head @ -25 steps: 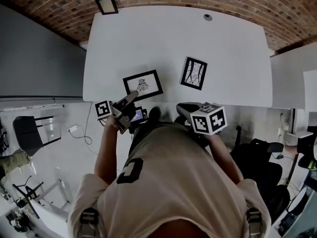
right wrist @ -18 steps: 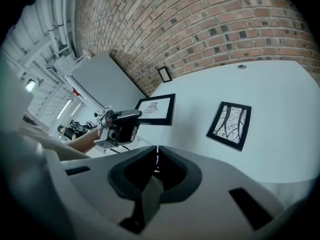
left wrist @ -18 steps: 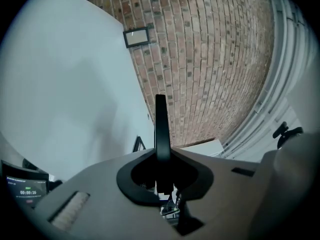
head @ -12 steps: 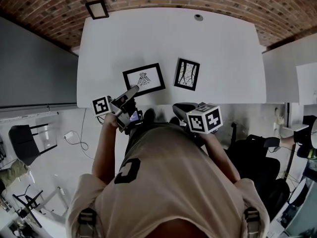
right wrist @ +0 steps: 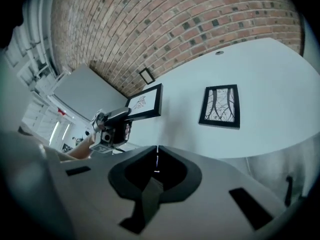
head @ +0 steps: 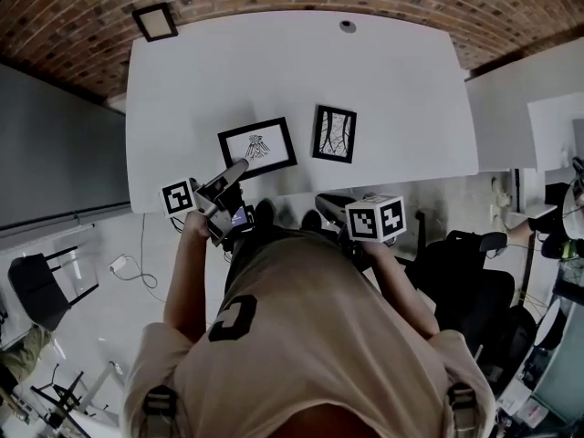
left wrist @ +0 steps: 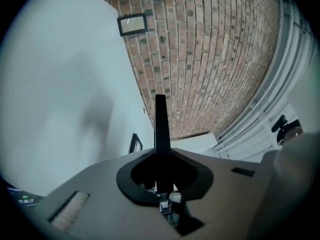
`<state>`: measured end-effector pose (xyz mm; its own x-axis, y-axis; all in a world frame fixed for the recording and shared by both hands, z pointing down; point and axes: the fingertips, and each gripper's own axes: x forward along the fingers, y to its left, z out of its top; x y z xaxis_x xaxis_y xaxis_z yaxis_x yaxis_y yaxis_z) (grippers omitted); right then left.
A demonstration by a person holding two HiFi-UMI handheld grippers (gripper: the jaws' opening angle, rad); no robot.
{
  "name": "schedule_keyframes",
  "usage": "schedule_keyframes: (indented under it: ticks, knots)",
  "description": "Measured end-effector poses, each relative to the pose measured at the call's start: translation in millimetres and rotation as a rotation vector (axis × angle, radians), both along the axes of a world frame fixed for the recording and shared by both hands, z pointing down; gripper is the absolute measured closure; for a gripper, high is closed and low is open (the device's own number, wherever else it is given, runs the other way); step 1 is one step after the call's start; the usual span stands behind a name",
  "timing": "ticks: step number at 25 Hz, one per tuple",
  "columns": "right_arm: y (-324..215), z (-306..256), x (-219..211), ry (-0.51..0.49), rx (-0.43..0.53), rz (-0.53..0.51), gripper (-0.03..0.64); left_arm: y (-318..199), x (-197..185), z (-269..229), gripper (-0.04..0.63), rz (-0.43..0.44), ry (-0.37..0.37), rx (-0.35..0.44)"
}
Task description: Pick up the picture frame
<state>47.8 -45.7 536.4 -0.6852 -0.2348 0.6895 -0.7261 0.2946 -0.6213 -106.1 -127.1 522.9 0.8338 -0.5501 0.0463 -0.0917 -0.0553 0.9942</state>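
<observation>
Two black picture frames lie flat on the white table. The left picture frame is landscape with a small drawing. The right picture frame is portrait with a branch drawing. My left gripper is shut and empty, held level, with its tip at the near corner of the left frame; whether it touches is unclear. In the left gripper view the closed jaws rise as one dark blade, and a frame edge shows beside them. My right gripper is shut and empty, at the table's near edge below the right frame.
A small dark-framed panel lies on the brick floor past the table's far left corner. A round grommet sits at the table's far edge. A black office chair stands to my right, and a grey partition to the left.
The left gripper has moved a little forward and up by the left frame's near corner. The right gripper has rolled slightly in place. The head view has shifted.
</observation>
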Motion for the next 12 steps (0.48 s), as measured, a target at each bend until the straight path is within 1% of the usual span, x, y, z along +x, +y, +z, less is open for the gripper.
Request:
schedule_keyframes:
  ticks: [3,5,9,12]
  knots:
    - [2.1,12.3,9.0,-0.044,-0.074,0.156,0.611,-1.1,0.6,4.7,0.565,0.036,0.008,-0.009]
    - [6.8,16.1,13.3,-0.055,-0.104,0.222,0.611,-0.3,0.6,10.0,0.565,0.067,0.01,-0.017]
    - [17.6,20.9,17.0,-0.042,-0.123,0.266,0.611,0.1,5.1,18.4,0.565,0.122,0.012,-0.026]
    - [16.2,22.4,27.2,-0.052,-0.129,0.311,0.611,-2.8,12.1,18.3,0.565,0.137,0.01,-0.024]
